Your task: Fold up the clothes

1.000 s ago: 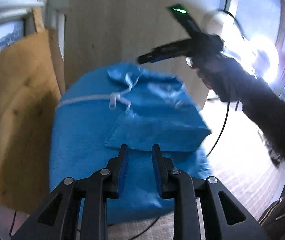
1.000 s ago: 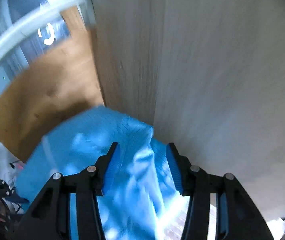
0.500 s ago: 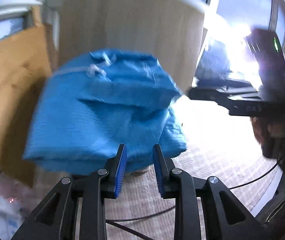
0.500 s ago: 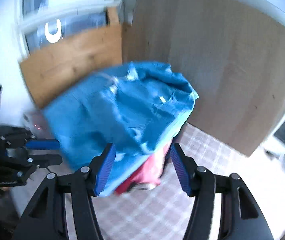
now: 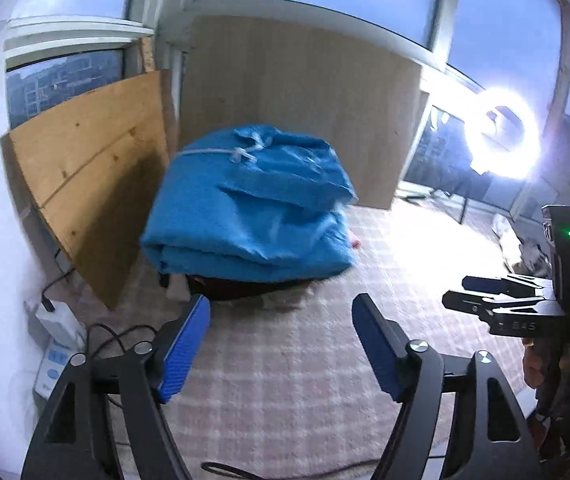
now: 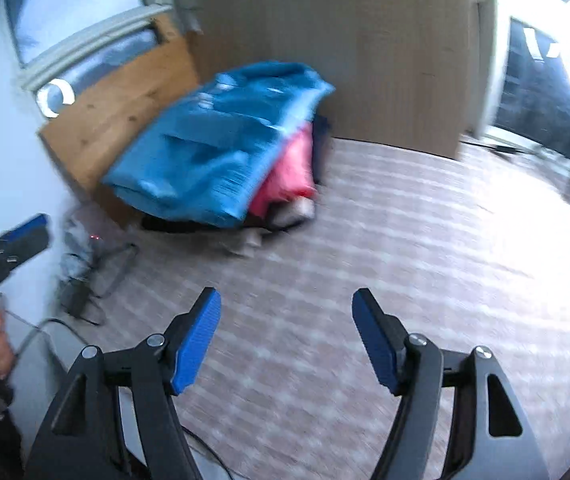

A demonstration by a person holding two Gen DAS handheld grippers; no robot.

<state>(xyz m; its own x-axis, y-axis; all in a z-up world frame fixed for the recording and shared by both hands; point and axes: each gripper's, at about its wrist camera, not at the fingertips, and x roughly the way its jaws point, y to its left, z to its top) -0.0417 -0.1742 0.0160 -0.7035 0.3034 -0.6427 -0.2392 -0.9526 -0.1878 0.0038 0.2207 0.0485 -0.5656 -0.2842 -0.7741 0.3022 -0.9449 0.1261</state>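
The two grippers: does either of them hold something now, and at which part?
Nothing is held. The left gripper and the right gripper are both open and empty, apart from the folded blue garment on the pile.

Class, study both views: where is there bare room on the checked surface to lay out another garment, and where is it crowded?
Free: the checked surface between the hand-held grippers and the blue garment. Crowded: the far left corner, with the clothes pile against the boards and cables.

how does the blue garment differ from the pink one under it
The blue garment lies on top of the pile, almost fully in view; the pink garment sits beneath, only one end peeking out. The blue one carries a white drawstring; none shows on the pink. Both rest on the checked cloth, untouched by either claw.
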